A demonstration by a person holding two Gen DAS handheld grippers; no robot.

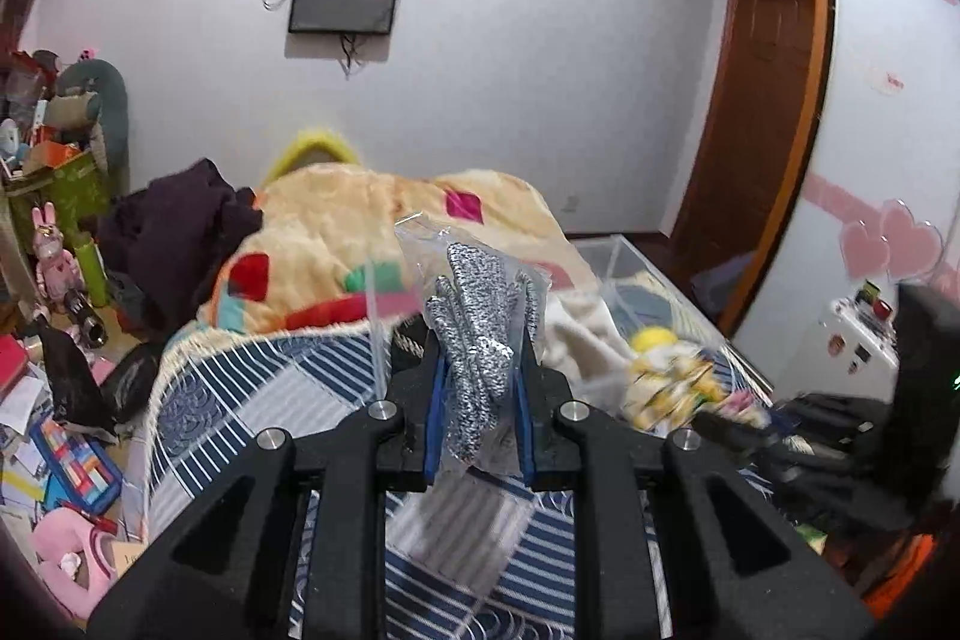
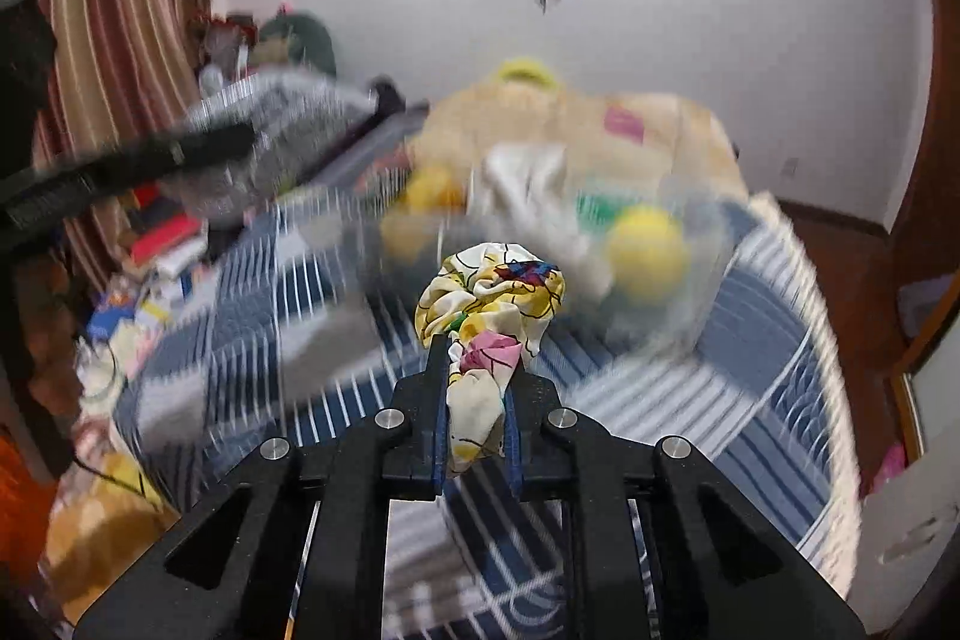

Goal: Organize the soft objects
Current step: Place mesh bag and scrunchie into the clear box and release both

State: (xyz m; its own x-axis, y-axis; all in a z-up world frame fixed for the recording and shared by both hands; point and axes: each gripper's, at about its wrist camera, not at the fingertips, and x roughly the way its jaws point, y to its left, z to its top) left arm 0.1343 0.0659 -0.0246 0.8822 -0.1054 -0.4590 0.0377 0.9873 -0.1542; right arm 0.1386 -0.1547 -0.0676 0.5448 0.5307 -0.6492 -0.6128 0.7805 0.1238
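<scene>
My left gripper (image 1: 479,352) is shut on a clear plastic bag of speckled black-and-white gloves (image 1: 474,340) and holds it above the blue-and-white striped bed cover (image 1: 240,400). My right gripper (image 2: 478,361) is shut on a bunched yellow, pink and white patterned cloth (image 2: 492,304) above the same bed cover (image 2: 750,388). A clear plastic bin (image 2: 690,268) with a yellow ball (image 2: 648,250) and white fabric lies ahead of it, blurred. The left gripper with its bag shows at the upper left of the right wrist view (image 2: 264,142).
A cream blanket (image 1: 360,220) with coloured patches is heaped at the far end of the bed. A dark garment (image 1: 180,232) lies to its left. Cluttered floor and boxes (image 1: 54,430) are on the left. A wooden door (image 1: 762,100) is at the right.
</scene>
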